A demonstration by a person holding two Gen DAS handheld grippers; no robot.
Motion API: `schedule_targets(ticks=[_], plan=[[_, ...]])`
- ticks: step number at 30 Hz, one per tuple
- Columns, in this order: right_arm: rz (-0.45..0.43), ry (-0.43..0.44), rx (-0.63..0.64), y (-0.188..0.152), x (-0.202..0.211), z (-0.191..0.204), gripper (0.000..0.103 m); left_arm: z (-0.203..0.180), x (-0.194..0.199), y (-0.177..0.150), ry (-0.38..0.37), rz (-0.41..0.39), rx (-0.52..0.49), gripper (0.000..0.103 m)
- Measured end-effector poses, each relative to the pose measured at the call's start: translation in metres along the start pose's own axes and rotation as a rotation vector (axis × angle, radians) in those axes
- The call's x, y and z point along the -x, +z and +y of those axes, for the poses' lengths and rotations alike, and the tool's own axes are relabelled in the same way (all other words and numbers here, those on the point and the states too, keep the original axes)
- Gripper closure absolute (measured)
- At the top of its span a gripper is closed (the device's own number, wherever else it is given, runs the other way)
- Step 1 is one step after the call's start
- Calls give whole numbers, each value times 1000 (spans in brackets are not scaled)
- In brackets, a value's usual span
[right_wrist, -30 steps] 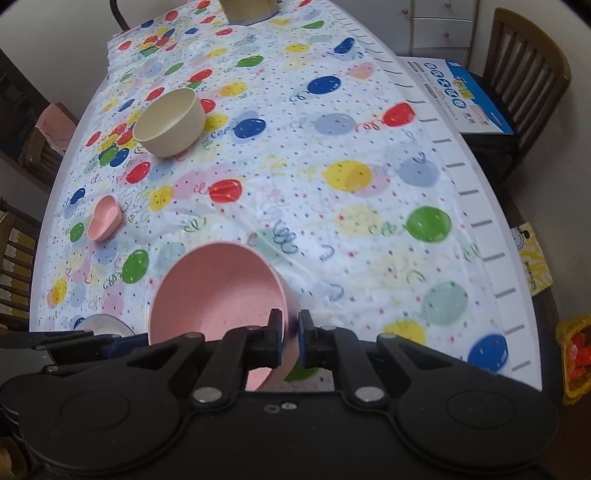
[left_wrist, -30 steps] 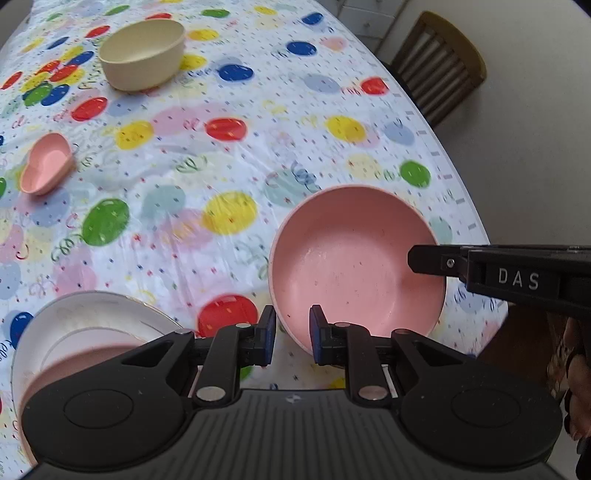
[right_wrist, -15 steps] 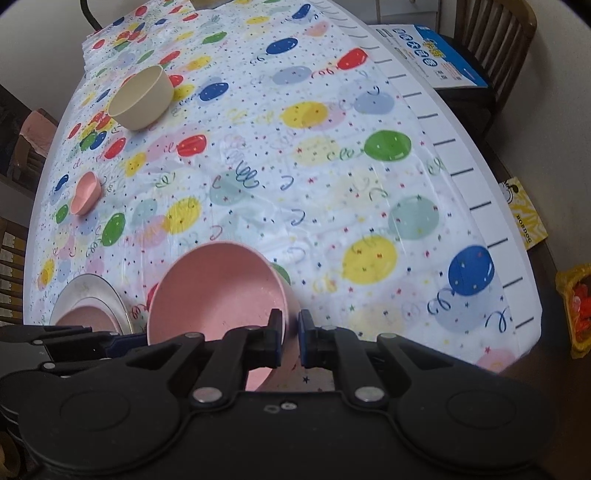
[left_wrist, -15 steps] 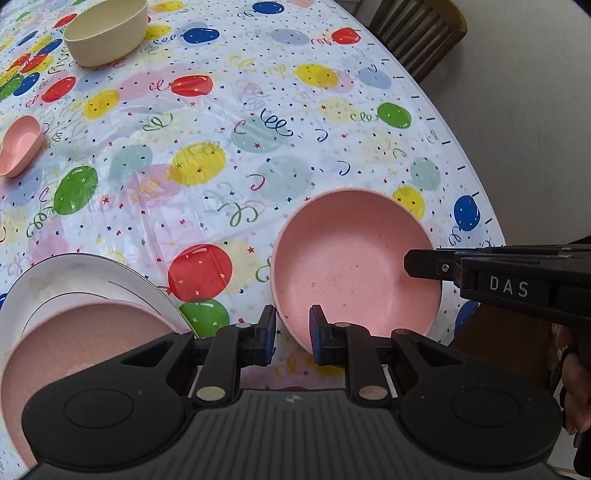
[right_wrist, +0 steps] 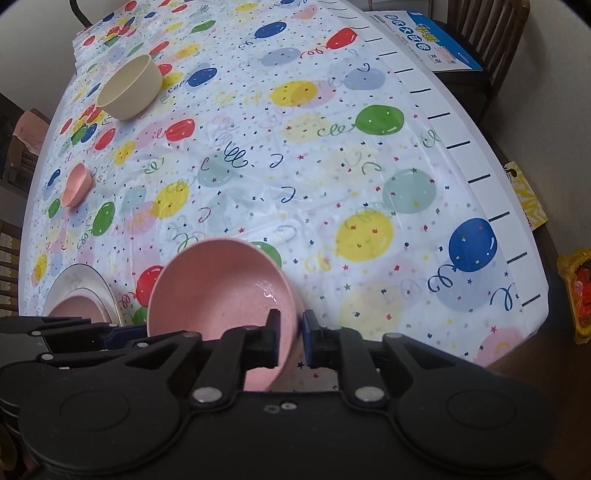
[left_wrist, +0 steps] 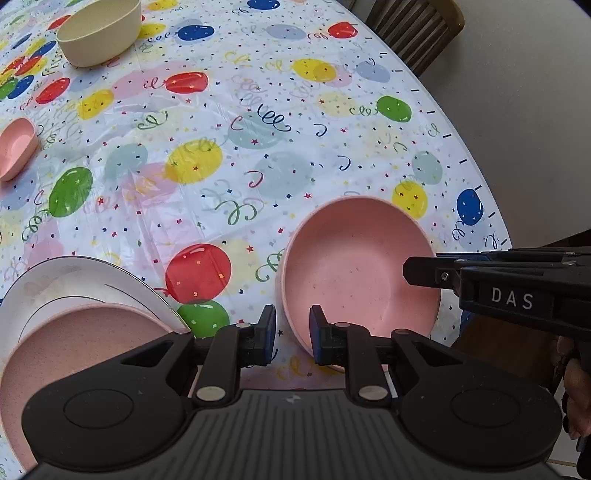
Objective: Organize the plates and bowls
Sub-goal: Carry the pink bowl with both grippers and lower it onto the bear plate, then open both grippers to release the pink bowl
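Gripping the rim of the large pink bowl (right_wrist: pixel 221 291), the right gripper (right_wrist: pixel 289 341) has one finger inside the wall and one outside, closed on it. The bowl is tilted and seems lifted a little above the near edge of the table (right_wrist: pixel 461 158), close to the near right corner; whether its bottom touches the balloon tablecloth (left_wrist: pixel 229 155) I cannot tell.

The bowl looks like light, stiff plastic or wheat-straw material, with a smooth and slightly shiny inside, so I judge it is not fragile but can slip or swing in a thin rim pinch. The rim is the good place to hold, as deep over the wall as the fingers allow.

The left gripper (left_wrist: pixel 292 338) hangs just beside the same bowl with a narrow gap between its fingers and nothing between them; it holds nothing.

Near the left side of the near edge lies a white plate (left_wrist: pixel 74 280) with a pink plate (left_wrist: pixel 74 343) on it, probably the stacking place. A cream bowl (left_wrist: pixel 99 31) stands far back and a small pink bowl (left_wrist: pixel 16 147) at the left edge.

Only the right wrist view shows the pinch on the rim and a blue printed box (right_wrist: pixel 428 40) on a chair beyond the table. Only the left wrist view shows the pink plate's surface well.
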State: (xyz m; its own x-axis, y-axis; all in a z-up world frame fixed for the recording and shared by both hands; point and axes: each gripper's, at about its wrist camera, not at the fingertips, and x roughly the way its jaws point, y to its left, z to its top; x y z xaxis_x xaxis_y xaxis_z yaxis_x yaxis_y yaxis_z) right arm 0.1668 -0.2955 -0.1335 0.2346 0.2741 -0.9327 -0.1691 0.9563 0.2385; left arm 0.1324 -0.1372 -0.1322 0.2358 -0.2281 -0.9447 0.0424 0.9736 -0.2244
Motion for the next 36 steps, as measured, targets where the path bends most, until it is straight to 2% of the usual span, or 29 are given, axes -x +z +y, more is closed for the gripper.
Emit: schedule_targets(ticks=[6,20,24,35,36], plan=[[-18,1,16,0,9,5,82,3,11,-1,6,-29,-2,84],[-104,0,74,2,46,34,72,13,63,-2,-17,-175,-11,84],[-138,2,106,3,61,47,68,20,80,-1,-17,-224,-7,78],[-230,29,184,16,90,89,56,55,129,1,22,-347,38,76],[-236,33,193,18,92,93,56,59,134,1,29,-358,44,72]])
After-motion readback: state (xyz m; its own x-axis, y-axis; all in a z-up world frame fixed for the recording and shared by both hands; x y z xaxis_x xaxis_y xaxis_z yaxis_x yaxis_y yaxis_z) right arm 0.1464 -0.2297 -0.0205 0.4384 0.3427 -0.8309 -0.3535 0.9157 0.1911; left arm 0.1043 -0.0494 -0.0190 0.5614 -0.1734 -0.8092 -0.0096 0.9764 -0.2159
